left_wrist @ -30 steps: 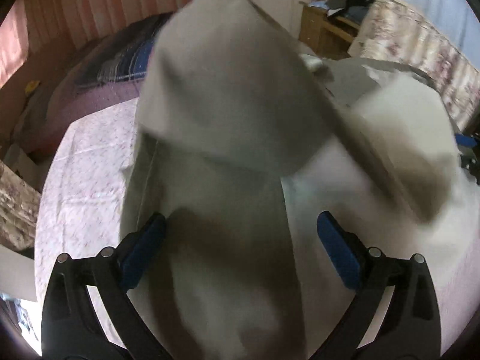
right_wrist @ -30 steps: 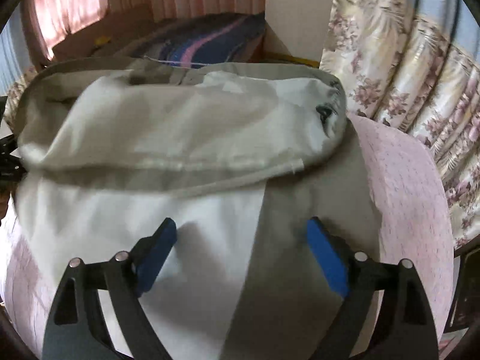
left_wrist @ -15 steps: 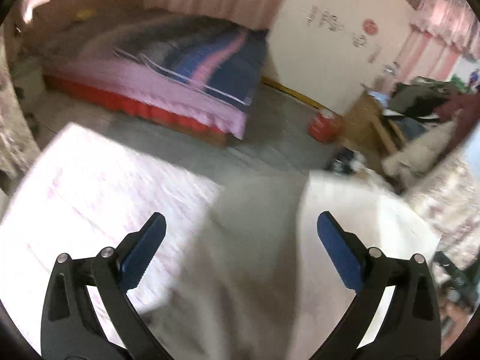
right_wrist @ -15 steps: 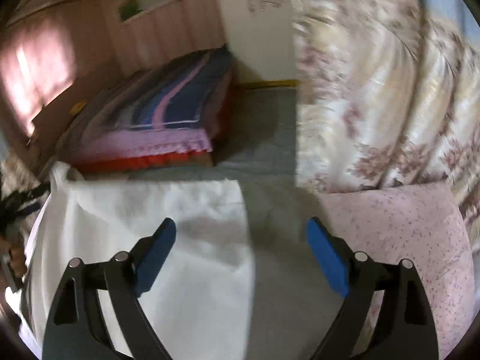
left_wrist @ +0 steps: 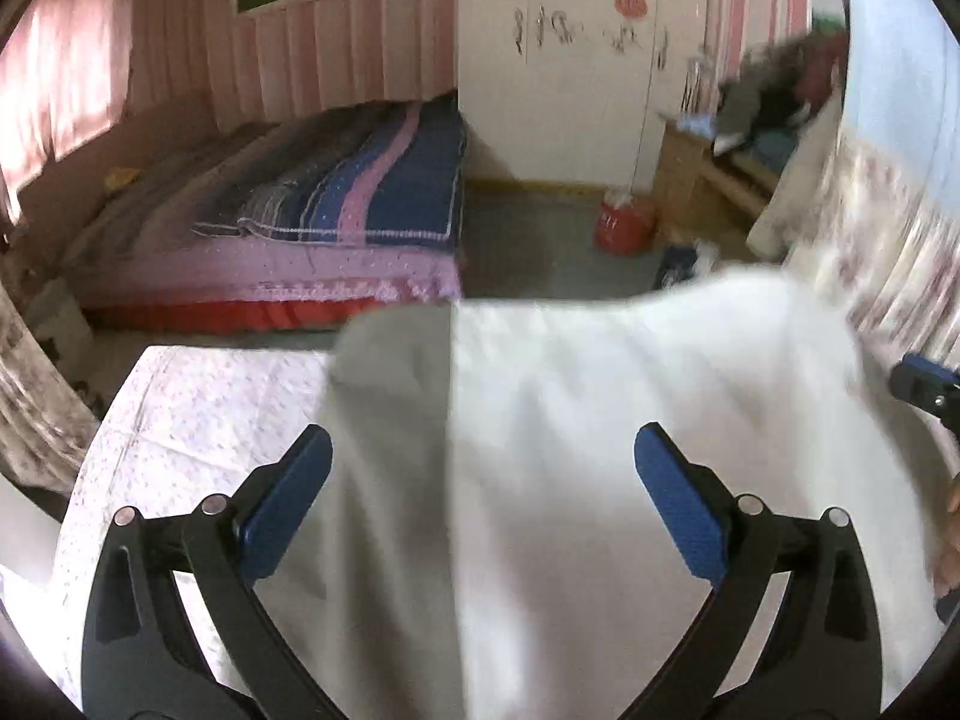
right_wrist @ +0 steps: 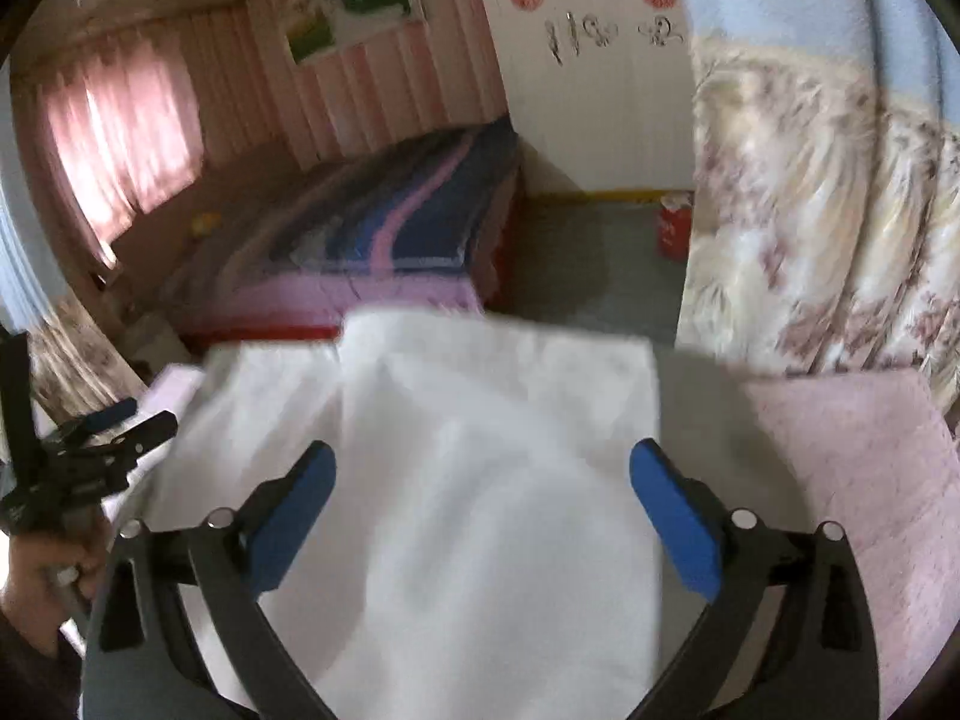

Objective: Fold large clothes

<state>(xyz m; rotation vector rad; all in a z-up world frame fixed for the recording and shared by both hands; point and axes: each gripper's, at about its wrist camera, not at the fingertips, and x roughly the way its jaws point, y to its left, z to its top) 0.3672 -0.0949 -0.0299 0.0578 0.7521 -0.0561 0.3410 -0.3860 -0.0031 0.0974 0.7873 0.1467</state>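
A large white and grey garment [left_wrist: 600,450] lies spread on a table with a pink floral cloth [left_wrist: 198,408]. It also shows in the right wrist view [right_wrist: 480,468]. My left gripper [left_wrist: 483,498] is open above the garment, its blue pads [left_wrist: 288,498] wide apart and empty. My right gripper [right_wrist: 483,510] is open too, over the white part, holding nothing. The left gripper also shows at the left edge of the right wrist view [right_wrist: 90,450]. Both views are blurred by motion.
A bed with a blue and pink striped cover [left_wrist: 336,204] stands beyond the table. A red container [left_wrist: 624,222] sits on the grey floor by a wooden cabinet [left_wrist: 696,180]. A floral curtain [right_wrist: 828,228] hangs at the right.
The raised fold of the garment has dropped flat onto the table. Both grippers stayed open and tilted up, so the room beyond now shows.
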